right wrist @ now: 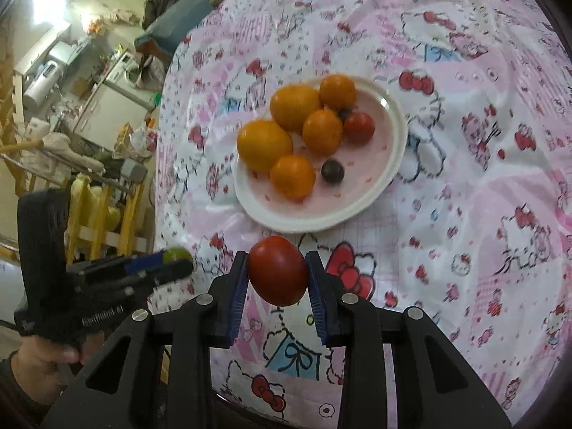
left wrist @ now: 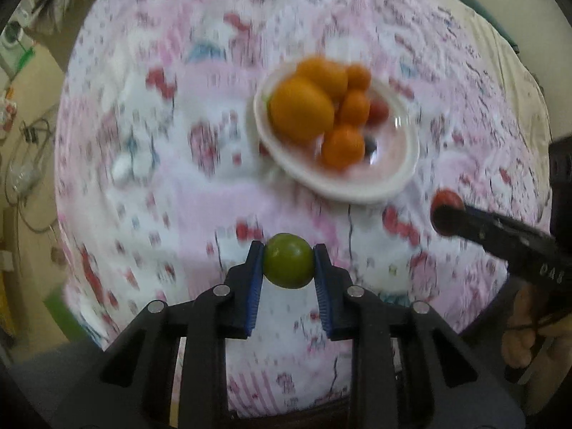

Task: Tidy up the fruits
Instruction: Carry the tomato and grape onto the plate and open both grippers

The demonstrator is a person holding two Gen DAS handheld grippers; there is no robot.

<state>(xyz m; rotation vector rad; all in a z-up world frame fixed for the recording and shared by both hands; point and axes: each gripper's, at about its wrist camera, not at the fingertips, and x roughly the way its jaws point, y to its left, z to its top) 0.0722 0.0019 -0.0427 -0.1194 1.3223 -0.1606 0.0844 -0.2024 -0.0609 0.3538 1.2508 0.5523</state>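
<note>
Lime (left wrist: 288, 265) between left tongs (left wrist: 289, 255), clamped

On the desk (right wrist: 464, 214) the plate (right wrist: 389, 178) stands mid-scene, its left half crowded with oranges (right wrist: 264, 144); a red fruit (right wrist: 358, 127) and a dark berry (right wrist: 332, 171) lie further right. The plate's near right part is bare. Bare cloth lies all round the plate, widest to the right and near side. The left hand-held gripper (left wrist: 289, 266) and right hand-held gripper (right wrist: 278, 271) hang above the near cloth, well apart from each other. Clutter stands beyond the desk's left edge.
</note>
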